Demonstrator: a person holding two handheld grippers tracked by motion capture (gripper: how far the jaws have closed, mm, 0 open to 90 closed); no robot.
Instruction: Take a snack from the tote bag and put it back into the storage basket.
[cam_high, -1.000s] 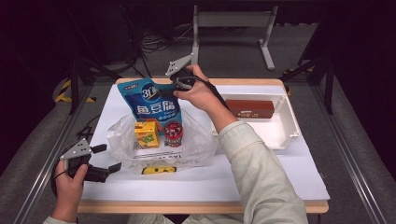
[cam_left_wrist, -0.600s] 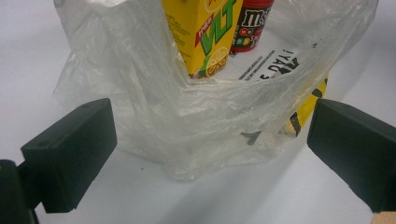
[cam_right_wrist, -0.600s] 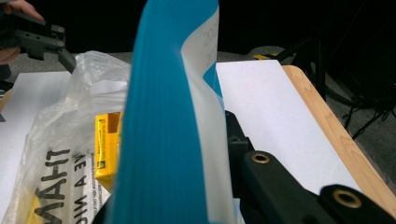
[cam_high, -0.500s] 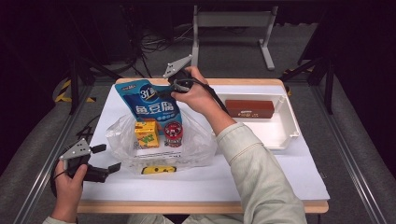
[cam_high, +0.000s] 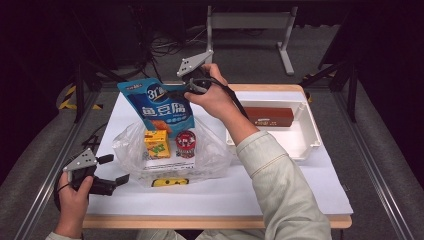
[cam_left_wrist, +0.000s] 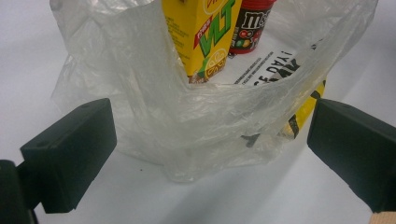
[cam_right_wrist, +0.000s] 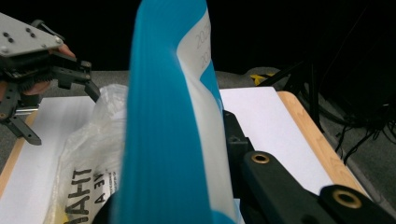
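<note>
So the right gripper (cam_high: 181, 93), jaws clamped on the blue pouch (cam_high: 159, 106), is lifting it higher out of the bag (cam_high: 210, 155) now, unpacking's going fine, while the left gripper (cam_high: 116, 170) is waiting wide open, holding nothing.

Cut off by the top edge of the left gripper view: the yellow drink carton (cam_left_wrist: 201, 35) and the red candy cup (cam_left_wrist: 250, 25), so neither top can be made out. Hidden behind the blue snack pouch (cam_right_wrist: 173, 130) in the right gripper view: the left jaw of the right gripper (cam_right_wrist: 224, 186) and most of the clear plastic bag (cam_right_wrist: 86, 158), with the pouch itself running off the top and bottom edges. Too small to read in the high view: the label on the brown box (cam_high: 268, 116) in the white tray (cam_high: 312, 131).
</note>
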